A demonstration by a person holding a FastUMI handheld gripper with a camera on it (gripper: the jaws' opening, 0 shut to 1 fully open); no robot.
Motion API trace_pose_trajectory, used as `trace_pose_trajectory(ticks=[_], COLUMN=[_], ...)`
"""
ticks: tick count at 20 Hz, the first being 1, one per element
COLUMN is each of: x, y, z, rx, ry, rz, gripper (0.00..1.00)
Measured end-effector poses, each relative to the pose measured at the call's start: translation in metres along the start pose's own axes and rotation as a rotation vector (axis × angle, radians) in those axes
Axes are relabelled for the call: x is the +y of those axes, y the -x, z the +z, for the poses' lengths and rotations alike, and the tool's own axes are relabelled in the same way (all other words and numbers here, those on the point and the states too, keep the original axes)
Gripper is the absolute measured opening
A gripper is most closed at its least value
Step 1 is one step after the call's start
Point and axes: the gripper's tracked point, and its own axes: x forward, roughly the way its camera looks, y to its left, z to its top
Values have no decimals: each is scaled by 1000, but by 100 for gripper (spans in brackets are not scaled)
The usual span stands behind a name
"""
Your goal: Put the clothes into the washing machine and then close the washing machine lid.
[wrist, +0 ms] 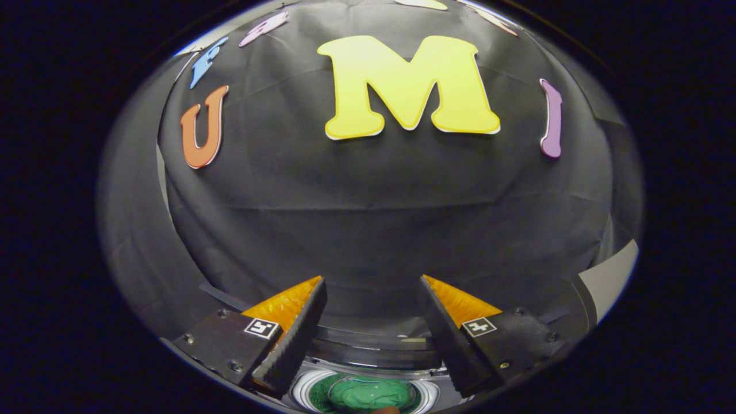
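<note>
- My gripper has its two fingers spread wide apart, and nothing sits between them.
- Each finger is a wedge that narrows to its tip. The inner faces carry fine ribbed ridges, and a small square marker is stuck on the flat block behind each one.
- Beyond the fingers hangs the booth wall, a matte cloth with creases and fold lines across it.
- Below the gap between the fingers I see the washing machine. Its top is a dark, smooth, curved band.
- Nearer to me than that band is a round opening, ringed by a pale glossy rim with concentric ridges.
- Inside the opening lie the clothes, a crumpled soft bundle of green fabric with small folds.
- I cannot make out the lid of the machine clearly from here.
- Off beyond the right finger, a pale flat panel stands beside the cloth.
</note>
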Motion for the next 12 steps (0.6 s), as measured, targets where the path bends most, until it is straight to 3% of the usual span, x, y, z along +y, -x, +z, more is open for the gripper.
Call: trace_pose_trajectory(ticks=[12], x=[10], y=[45], z=[-23], rx=[-107], ry=[22], rz=[7], gripper=[100])
